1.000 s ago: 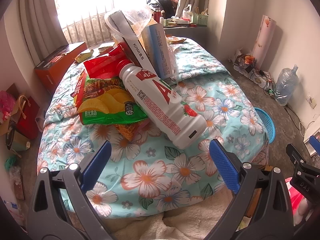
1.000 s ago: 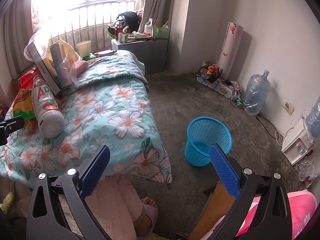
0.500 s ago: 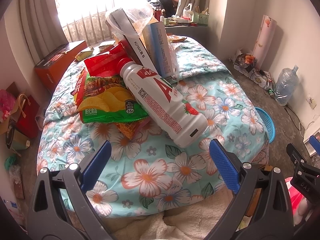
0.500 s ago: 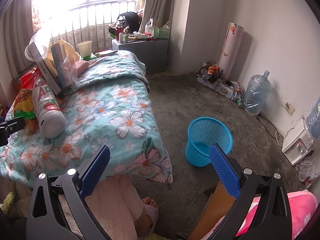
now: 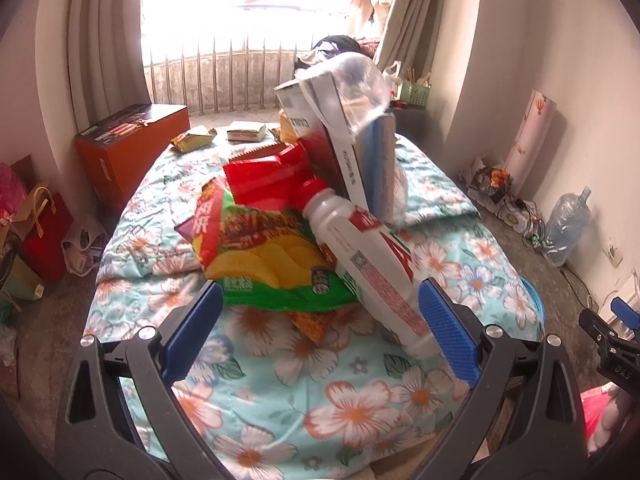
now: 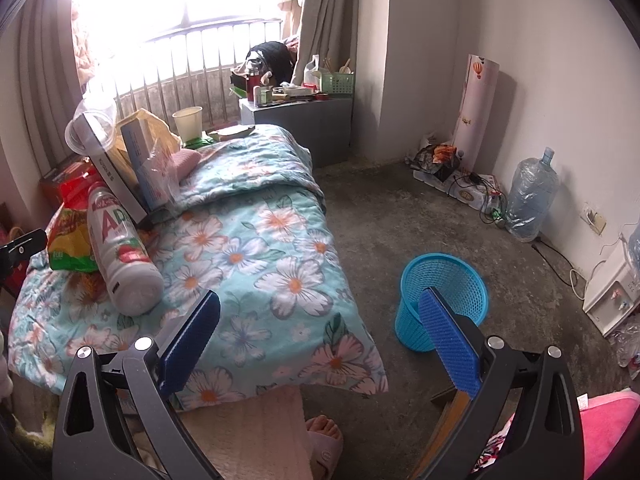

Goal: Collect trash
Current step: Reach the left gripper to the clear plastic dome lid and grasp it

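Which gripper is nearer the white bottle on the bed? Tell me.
Left. The left gripper hovers open right over the bed, the white bottle reaching between its pads. The right gripper hangs open off the bed's corner, near the blue basket.

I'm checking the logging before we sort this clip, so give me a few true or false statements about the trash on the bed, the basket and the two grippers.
1. The white bottle lies on its side on the floral blanket. True.
2. The blue basket stands on the bed. False: it stands on the floor beside the bed.
3. The left gripper is shut on the chip bag. False: its jaws are open and hold nothing.
4. The right gripper is open and empty. True.
5. The bottle's cap is red. True.
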`<state>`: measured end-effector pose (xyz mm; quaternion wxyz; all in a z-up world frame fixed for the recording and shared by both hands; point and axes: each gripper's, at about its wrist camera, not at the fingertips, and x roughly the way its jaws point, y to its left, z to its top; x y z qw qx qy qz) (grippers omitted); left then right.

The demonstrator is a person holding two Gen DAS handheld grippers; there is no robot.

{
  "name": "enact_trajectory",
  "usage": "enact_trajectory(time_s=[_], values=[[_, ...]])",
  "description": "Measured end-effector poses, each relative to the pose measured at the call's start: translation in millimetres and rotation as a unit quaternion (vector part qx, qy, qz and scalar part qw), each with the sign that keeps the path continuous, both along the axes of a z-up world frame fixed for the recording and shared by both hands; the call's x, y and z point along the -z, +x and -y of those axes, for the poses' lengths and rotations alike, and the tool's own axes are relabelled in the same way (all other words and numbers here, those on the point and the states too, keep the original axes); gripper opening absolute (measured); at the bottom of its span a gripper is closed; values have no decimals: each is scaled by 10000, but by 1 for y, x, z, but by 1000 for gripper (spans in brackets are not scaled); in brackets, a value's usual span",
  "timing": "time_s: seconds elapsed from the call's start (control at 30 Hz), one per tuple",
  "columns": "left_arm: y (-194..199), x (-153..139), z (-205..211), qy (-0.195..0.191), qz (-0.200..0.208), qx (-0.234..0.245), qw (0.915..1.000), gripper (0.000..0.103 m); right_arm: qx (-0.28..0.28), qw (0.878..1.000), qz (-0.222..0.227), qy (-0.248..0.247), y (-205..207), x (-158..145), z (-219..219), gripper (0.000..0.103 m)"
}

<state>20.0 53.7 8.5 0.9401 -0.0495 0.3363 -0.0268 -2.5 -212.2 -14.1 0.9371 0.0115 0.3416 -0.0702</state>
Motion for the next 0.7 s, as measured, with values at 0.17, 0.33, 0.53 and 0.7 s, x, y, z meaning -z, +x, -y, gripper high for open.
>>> enact_trajectory(time_s=[0.17,0.33,0.53,0.7], values=[[16,-21,-29,-337,754,43,9966,94,-312,9987,121,389,32,-6,-17,97],[38,-52,-33,-180,1422,321,9892,94,-591,9957,-44,712,63,1,-33,97],[71,-83,1,789,1748,1464,9705,94,-985,9908,-205,907,94,5,-47,97],[111,-80,32,1807,1579,2073,9484,94,-1150,9858,-256,1198,119,9,-48,97]])
